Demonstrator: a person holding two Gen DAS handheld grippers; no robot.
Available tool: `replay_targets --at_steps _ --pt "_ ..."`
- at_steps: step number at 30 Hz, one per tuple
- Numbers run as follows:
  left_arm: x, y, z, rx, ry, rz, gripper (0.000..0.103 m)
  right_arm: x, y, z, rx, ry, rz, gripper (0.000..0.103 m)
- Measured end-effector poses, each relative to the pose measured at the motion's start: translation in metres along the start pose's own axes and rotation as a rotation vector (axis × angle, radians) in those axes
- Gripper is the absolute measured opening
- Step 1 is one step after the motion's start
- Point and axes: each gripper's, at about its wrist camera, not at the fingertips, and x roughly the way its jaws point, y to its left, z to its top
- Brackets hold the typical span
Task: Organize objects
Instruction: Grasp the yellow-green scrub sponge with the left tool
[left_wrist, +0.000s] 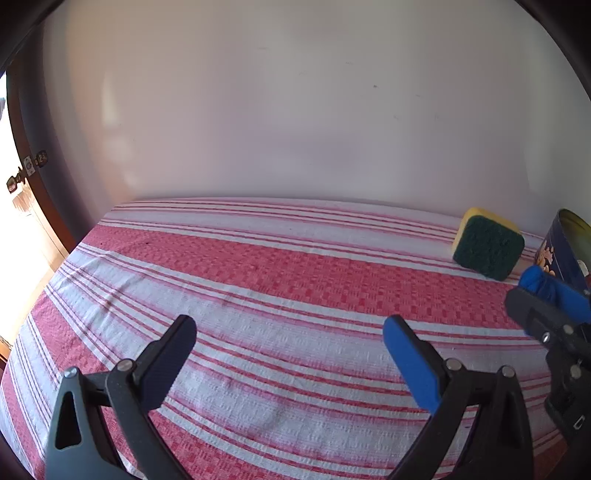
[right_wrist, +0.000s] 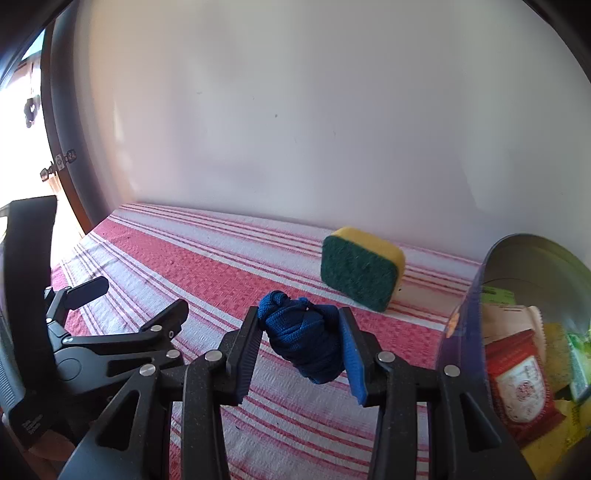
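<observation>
My right gripper is shut on a knotted blue cloth bundle and holds it above the red and white striped tablecloth, just left of the open blue tin. A yellow sponge with a green scouring face stands on edge beyond it near the wall. My left gripper is open and empty over the cloth; it also shows in the right wrist view. The sponge, the tin and the blue bundle show at the right edge of the left wrist view.
The tin holds several packets, one red and white, others yellow and green. A pale wall runs along the table's far edge. A dark wooden door frame and bright opening are at the left.
</observation>
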Motion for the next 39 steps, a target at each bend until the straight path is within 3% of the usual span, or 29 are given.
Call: replay_targets --at_steps 5,18,30,34,36,39 --pt "-0.001 -0.015 0.002 0.016 -0.011 -0.029 0.102 -0.013 -0.008 0.006 -0.030 -0.064 -0.109 0.044" --pt "0.001 -0.066 0.017 0.069 -0.050 -0.094 0.102 -0.016 -0.053 0.025 0.082 -0.115 -0.225 0.044" --pt "0.005 -0.118 0.036 0.144 -0.119 -0.152 0.102 -0.016 -0.054 0.037 0.148 -0.153 -0.246 0.044" --pt "0.019 -0.133 0.045 0.164 -0.079 -0.162 0.102 -0.015 -0.058 0.040 0.170 -0.150 -0.261 0.044" --pt "0.027 -0.136 0.049 0.166 -0.058 -0.163 0.101 -0.012 -0.060 0.041 0.178 -0.143 -0.273 0.044" --pt "0.039 -0.137 0.055 0.158 -0.015 -0.189 0.084 -0.008 -0.061 0.040 0.192 -0.130 -0.274 0.044"
